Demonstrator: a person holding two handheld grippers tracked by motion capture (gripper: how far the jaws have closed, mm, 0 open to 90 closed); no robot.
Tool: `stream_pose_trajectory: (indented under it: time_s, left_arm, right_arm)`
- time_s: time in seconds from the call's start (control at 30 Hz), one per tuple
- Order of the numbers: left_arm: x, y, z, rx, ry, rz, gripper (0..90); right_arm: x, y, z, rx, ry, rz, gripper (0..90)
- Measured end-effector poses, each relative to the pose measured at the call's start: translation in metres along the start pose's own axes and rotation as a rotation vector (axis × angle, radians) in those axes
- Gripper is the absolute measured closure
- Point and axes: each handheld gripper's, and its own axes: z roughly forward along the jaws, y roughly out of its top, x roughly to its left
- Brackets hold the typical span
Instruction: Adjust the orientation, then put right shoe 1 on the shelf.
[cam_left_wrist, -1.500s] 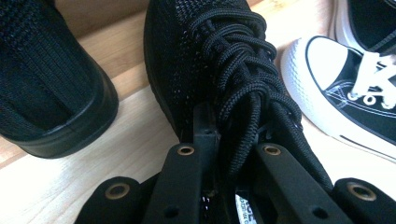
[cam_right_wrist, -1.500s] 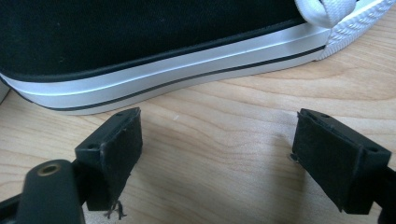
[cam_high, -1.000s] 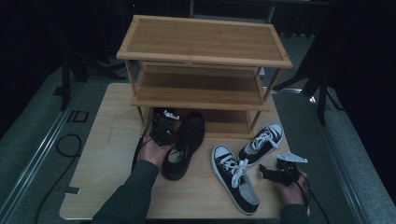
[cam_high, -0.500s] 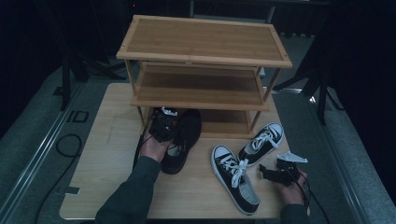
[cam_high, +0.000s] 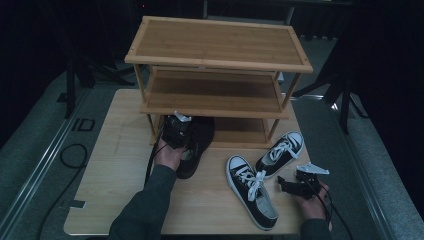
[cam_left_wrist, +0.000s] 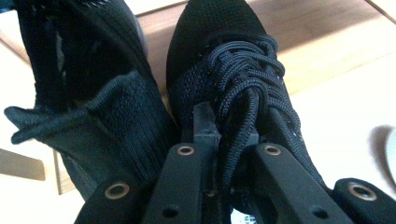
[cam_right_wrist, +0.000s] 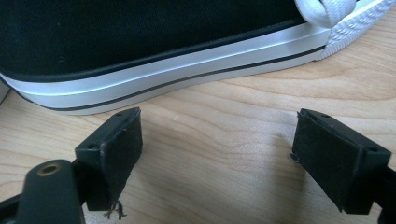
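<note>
Left tool (cam_left_wrist: 219, 154), clamped on the laces of a black knit shoe (cam_left_wrist: 233, 70), has carried my pair forward since a second ago, toes now under the bamboo rack (cam_high: 215, 65); I judge shelving is underway. Its mate (cam_left_wrist: 88, 107) sags soft beside it. Right tool (cam_right_wrist: 219, 154) rests jaws apart on the pale wooden bench (cam_right_wrist: 224, 126), near a canvas sneaker's (cam_right_wrist: 140, 37) glossy white rubber sidewall.
</note>
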Motion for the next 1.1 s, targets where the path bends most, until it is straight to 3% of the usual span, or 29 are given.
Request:
stream_pose_trajectory:
  time_s: [0.2, 0.6, 0.83, 0.97, 1.1]
  left_arm:
    - [0.0, 0.003, 0.006, -0.018, 0.022, -0.016, 84.9]
    - [0.008, 0.004, 0.017, -0.031, 0.025, -0.093, 82.9]
    - [0.009, 0.005, 0.017, -0.031, 0.02, -0.096, 81.2]
    - [0.01, 0.004, 0.015, -0.037, 0.011, -0.081, 70.9]
    - [0.012, 0.003, 0.006, -0.05, -0.024, -0.085, 64.4]
  right_arm:
    - [0.0, 0.0, 0.0, 0.0, 0.0, 0.0, 15.9]
    - [0.0, 0.0, 0.0, 0.0, 0.0, 0.0, 15.9]
    - [0.0, 0.0, 0.0, 0.0, 0.0, 0.0, 15.9]
    - [0.0, 0.0, 0.0, 0.0, 0.0, 0.0, 15.9]
    - [0.0, 0.0, 0.0, -0.001, 0.0, 0.0, 15.9]
